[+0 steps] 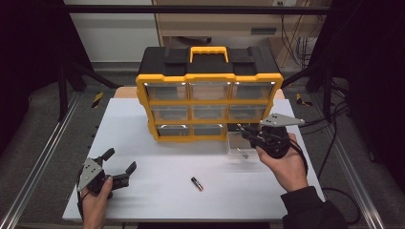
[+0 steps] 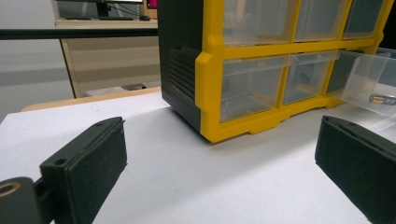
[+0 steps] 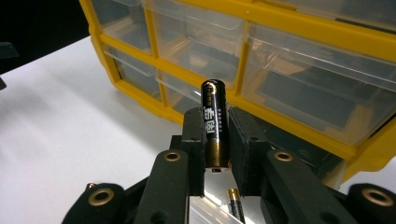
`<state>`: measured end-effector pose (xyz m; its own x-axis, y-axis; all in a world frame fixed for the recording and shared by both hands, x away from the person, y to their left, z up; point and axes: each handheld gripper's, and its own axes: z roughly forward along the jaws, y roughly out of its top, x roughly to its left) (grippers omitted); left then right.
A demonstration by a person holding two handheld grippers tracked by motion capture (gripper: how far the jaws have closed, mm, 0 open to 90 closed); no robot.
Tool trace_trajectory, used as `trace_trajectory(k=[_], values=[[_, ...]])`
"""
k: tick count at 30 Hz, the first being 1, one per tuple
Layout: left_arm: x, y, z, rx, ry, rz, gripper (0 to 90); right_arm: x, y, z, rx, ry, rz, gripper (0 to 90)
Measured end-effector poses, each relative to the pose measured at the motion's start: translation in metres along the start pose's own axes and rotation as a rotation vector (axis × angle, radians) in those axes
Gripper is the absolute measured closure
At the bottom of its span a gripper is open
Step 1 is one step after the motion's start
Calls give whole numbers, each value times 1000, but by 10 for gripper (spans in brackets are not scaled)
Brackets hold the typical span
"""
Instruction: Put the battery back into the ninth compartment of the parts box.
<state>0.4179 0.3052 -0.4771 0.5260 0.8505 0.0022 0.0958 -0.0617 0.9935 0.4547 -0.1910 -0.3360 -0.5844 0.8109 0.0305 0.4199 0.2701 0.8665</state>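
A yellow-and-black organiser [image 1: 208, 71] with clear drawers stands at the back of the white table [image 1: 143, 119]. Its bottom-right drawer [image 1: 238, 142] is pulled out, and a battery [image 1: 242, 152] lies in it. My right gripper [image 1: 244, 130] hovers over that drawer, shut on another black-and-gold battery [image 3: 215, 123] held upright between the jaws. In the right gripper view the drawer's battery [image 3: 236, 210] shows just below. A third battery [image 1: 197, 183] lies loose on the table near the front. My left gripper [image 1: 120, 160] rests at the front left, open and empty, and its fingers [image 2: 88, 163] face the organiser [image 2: 210, 70].
The open drawer [image 2: 369, 84] with its battery [image 2: 383, 99] juts out to the right in the left gripper view. Metal rails [image 1: 43, 157] run along both sides of the table. Cables [image 1: 334, 124] trail at the right. Bare table surface lies between the two grippers.
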Motion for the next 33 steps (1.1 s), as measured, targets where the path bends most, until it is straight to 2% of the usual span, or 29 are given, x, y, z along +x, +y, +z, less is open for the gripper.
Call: trace_trajectory(k=[6,11,15,33], values=[[0,-1,0,1,-2,-3,20,-7,2,-3,14,-6,7,767],[0,-1,1,5,1,-2,20,-16,5,-4,21,-12,-7,767],[0,-1,0,5,0,4,20,-24,4,-2,34,-13,8,767],[-1,0,1,4,-9,7,21,-32,0,9,115,-27,3,767]])
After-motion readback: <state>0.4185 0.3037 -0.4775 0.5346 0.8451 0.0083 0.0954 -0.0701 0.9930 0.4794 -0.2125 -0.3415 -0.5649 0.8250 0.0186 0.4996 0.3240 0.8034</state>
